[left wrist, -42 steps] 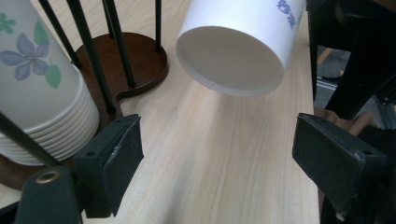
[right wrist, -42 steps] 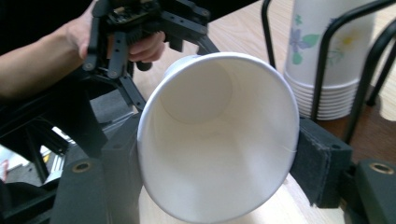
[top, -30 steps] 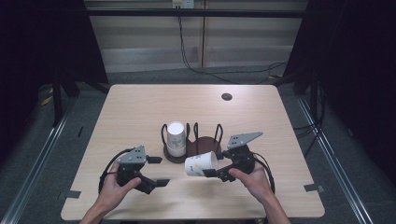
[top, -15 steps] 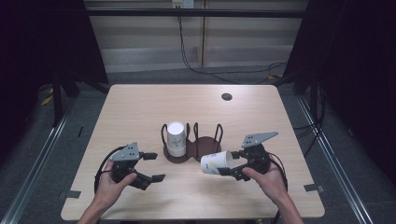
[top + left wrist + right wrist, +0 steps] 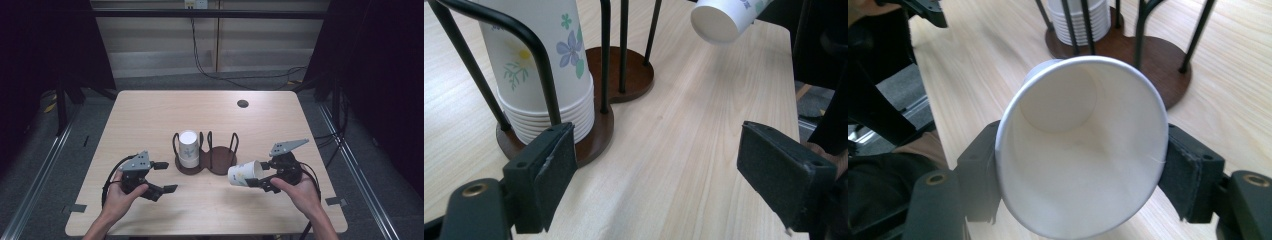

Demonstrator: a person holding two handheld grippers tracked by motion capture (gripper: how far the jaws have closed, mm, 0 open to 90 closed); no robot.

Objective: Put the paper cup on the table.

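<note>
A brown two-bay cup holder (image 5: 220, 161) stands mid-table. Its left bay holds an upside-down stack of flowered paper cups (image 5: 188, 148); the right bay is empty. My right gripper (image 5: 260, 176) is shut on a single paper cup (image 5: 242, 174), held sideways above the table right of the holder, its bottom toward the holder. In the right gripper view the cup's open mouth (image 5: 1083, 150) faces the camera between the pads (image 5: 1193, 175). My left gripper (image 5: 166, 176) is open just left of the holder, nothing between its pads (image 5: 544, 170). The stack (image 5: 539, 65) is close ahead of it.
The light wooden table (image 5: 150, 120) has a small round dark hole (image 5: 243, 103) at the back right. Black wire posts (image 5: 605, 50) rise from the holder's base (image 5: 631, 75). Both forearms enter from the near edge. Dark floor and cables surround the table.
My right gripper has carried the paper cup to the right, away from the holder's front. The left gripper has shifted slightly left and stayed open.
</note>
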